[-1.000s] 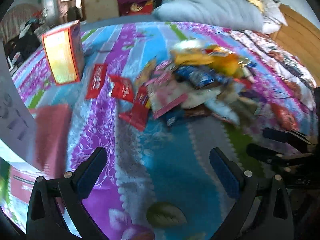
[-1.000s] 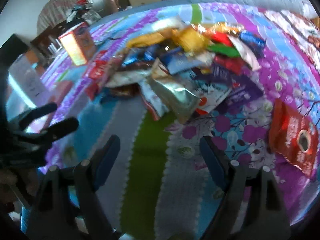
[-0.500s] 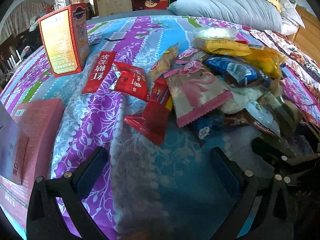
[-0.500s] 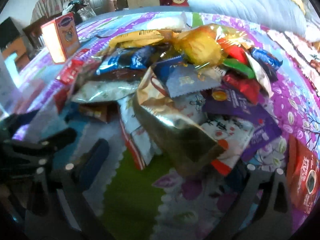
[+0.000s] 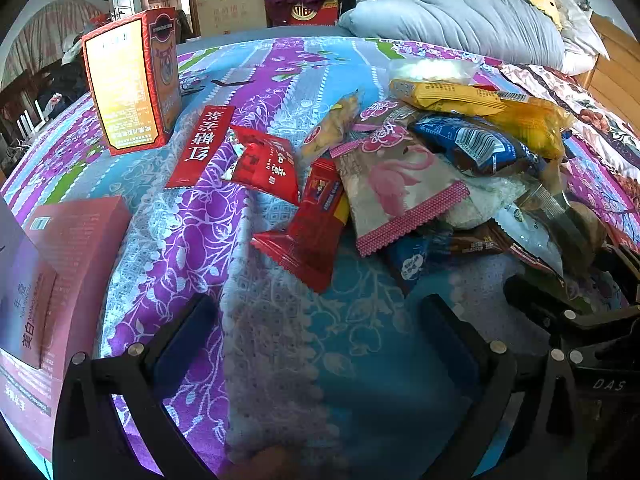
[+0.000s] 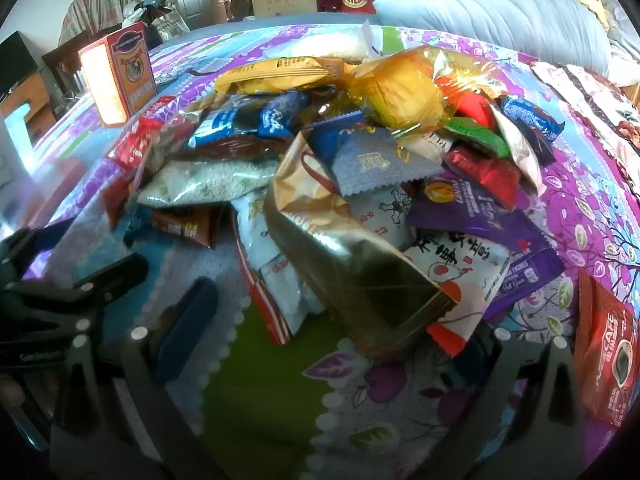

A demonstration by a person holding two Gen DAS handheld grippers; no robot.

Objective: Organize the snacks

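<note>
A heap of snack packets lies on a bed with a purple, blue and green patterned cover. In the left wrist view my left gripper is open and empty, just short of a red packet and a pink-edged flamingo packet. In the right wrist view my right gripper is open and empty, its jaws on either side of the near end of a gold foil bag. A purple packet lies to the right of the gold bag.
An upright red and yellow box stands at the back left. A pink box lies at the left edge. A red coffee packet lies apart at the right. A grey quilt and a wooden headboard are behind the heap.
Both grippers have moved forward toward the heap, which now looks nearer and larger. The right gripper's jaws have come up around the gold bag's near end. Both stay open.
</note>
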